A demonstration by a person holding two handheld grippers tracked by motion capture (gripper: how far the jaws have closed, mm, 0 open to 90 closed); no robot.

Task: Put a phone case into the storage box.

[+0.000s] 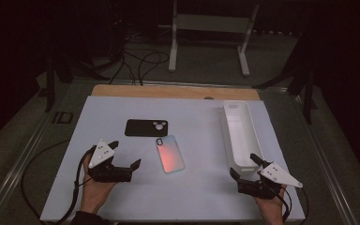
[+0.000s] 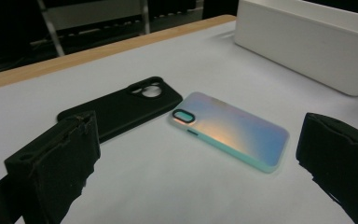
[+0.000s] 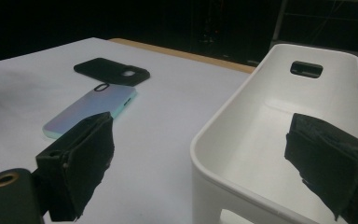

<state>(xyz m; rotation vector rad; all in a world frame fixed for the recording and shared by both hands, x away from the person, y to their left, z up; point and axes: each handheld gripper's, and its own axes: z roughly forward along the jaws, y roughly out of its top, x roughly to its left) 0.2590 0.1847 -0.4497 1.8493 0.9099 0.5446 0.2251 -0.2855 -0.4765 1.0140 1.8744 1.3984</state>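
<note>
White table top (image 1: 187, 197), pale and matte, fills the middle of the high view, with a strip of bare wood (image 1: 173, 91) along its far edge. Iridescent phone case (image 1: 169, 153), pastel blue shading to orange-pink, lies flat just below centre of that view, camera cut-out toward the upper end; in the left gripper view it sits mid-frame between the two jaws but farther off, untouched. Black phone case (image 1: 146, 127) lies flat just above and left of it, the two near each other, corners close; whether they touch cannot be told. White plastic bin (image 1: 240, 133), long and narrow, stands at centre right of the high view, open side up, a handle slot in its far end wall. Left gripper (image 1: 124, 153), held in a hand (image 1: 95, 190) at lower left of the high view, has its jaws spread wide and grasps nothing; it points toward the iridescent case, just beside it and apart from it. Right gripper (image 1: 243, 165), held in a hand (image 1: 269, 208) at lower right, likewise has jaws spread and empty, sitting at the near end of the bin; in the right gripper view the bin's near rim lies between the jaws. Dark floor with cables (image 1: 136, 61) and a white frame stand (image 1: 211, 28) occupy the upper part of the high view.
</note>
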